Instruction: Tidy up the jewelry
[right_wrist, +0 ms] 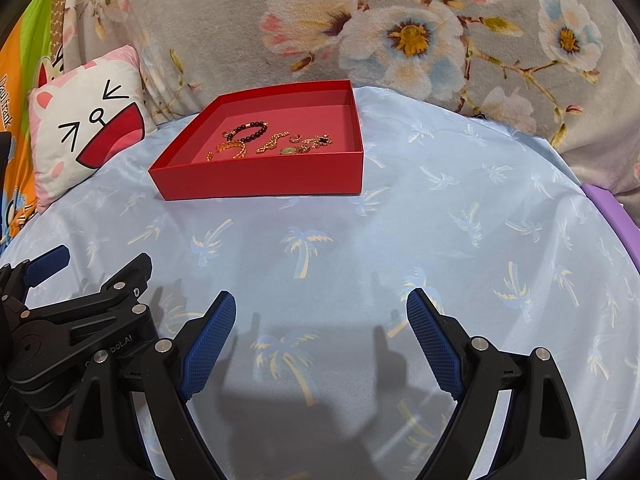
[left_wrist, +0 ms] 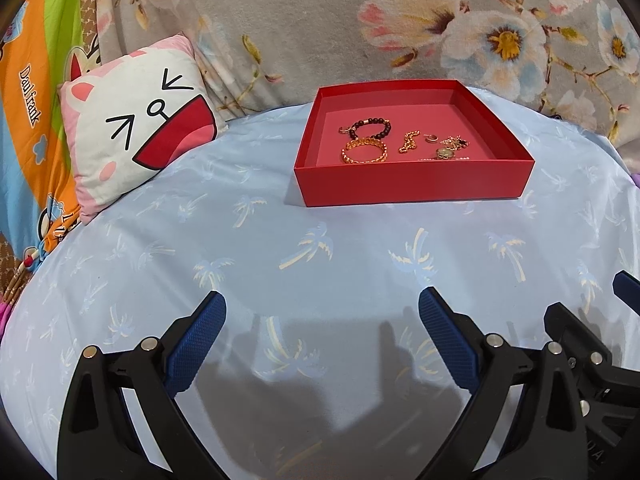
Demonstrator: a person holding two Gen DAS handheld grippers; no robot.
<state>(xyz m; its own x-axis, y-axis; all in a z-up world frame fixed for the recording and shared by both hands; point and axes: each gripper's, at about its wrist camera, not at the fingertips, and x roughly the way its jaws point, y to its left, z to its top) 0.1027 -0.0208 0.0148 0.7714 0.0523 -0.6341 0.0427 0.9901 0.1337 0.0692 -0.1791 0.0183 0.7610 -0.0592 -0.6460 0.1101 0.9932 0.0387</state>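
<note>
I hold my left gripper (left_wrist: pixel 322 300) and right gripper (right_wrist: pixel 320 298) spread and empty over the blue sheet (left_wrist: pixel 280 240), the jewelry (left_wrist: pixel 400 142) already lying in the red box (left_wrist: pixel 416 184) at twelve o'clock, seemingly loose, so gathered or awaiting sorting.

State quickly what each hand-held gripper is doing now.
Left hand-held gripper: open, holding nothing.
Right hand-held gripper: open, holding nothing.
</note>
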